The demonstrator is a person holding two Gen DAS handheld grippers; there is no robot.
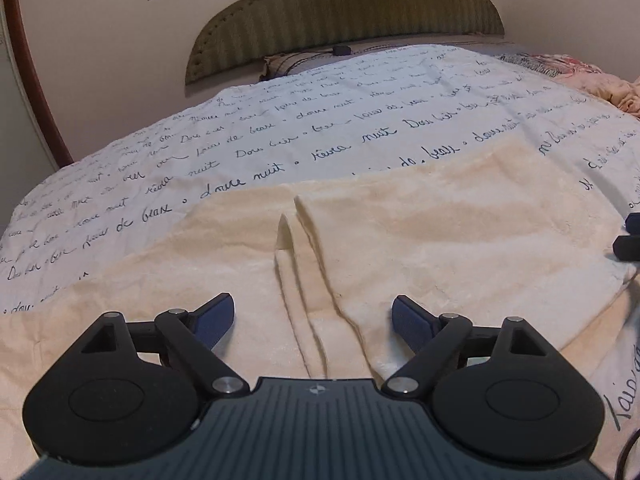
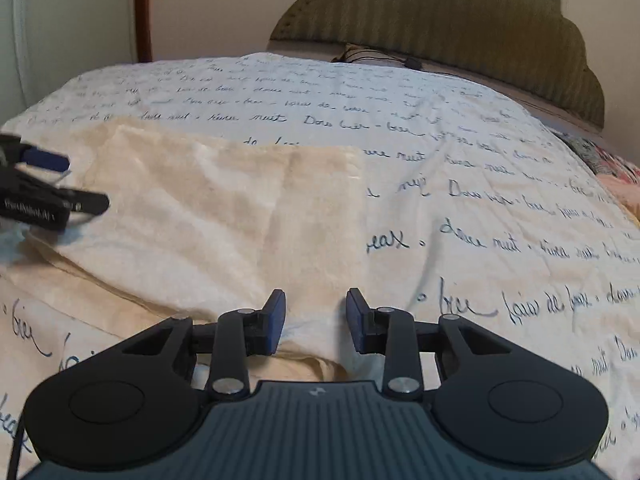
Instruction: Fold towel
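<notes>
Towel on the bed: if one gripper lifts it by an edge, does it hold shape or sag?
Probably sags: the towel already lies in soft ridges and a doubled layer, so it looks floppy. Its plush pile likely grips the pads rather than slipping. It may drag on the printed bedsheet when pushed, bunching instead of sliding.

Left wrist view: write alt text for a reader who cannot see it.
An open left gripper hovers low over a cream towel spread on a bed, its blue pads either side of a raised lengthwise pleat in the cloth. The towel lies on a white bedspread printed with cursive script, below a padded green headboard; the right gripper shows at the right edge.
</notes>
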